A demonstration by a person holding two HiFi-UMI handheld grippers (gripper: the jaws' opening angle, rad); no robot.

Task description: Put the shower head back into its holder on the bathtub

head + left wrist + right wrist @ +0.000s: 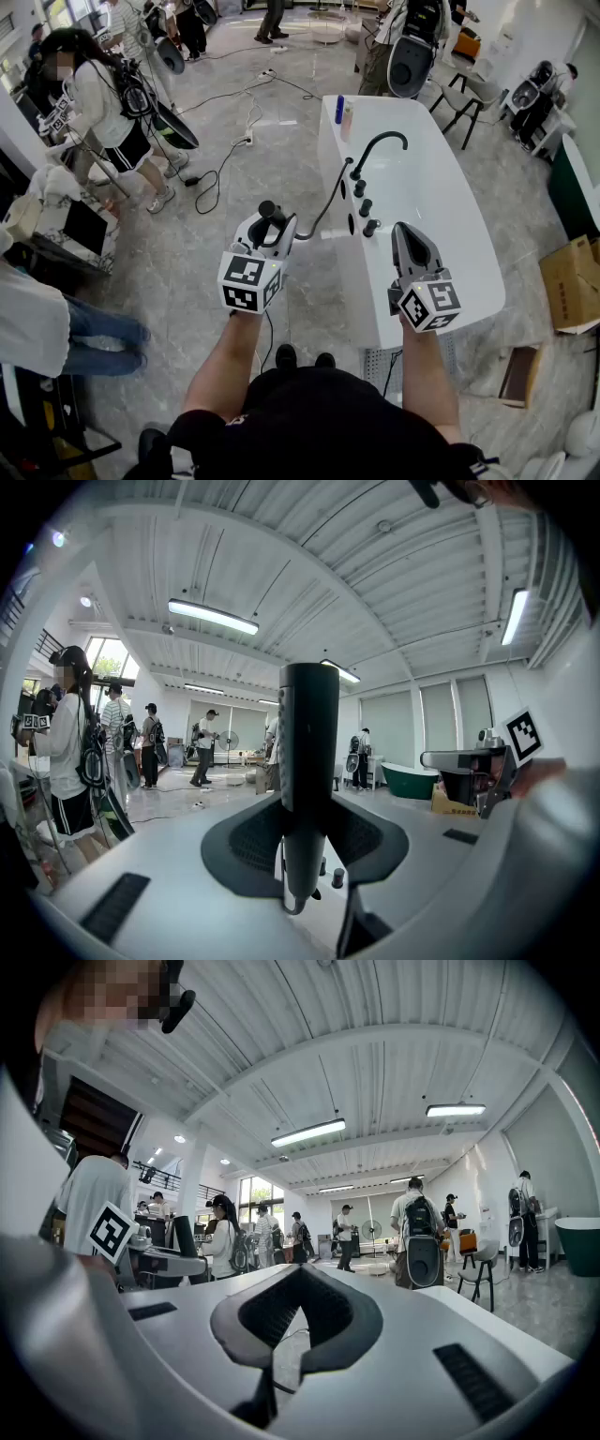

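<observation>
Glossy, smooth bathtub [441,220] — matt shower head [309,761] — polished stone floor [234,272].

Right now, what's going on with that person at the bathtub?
A person stands at the white oval bathtub, a tool in each hand. The left tool grips a black cylindrical shower head, whose black hose runs to the tub's rim beside the black curved faucet. The right tool is shut and empty above the tub. The shower head is not yet put back.
</observation>
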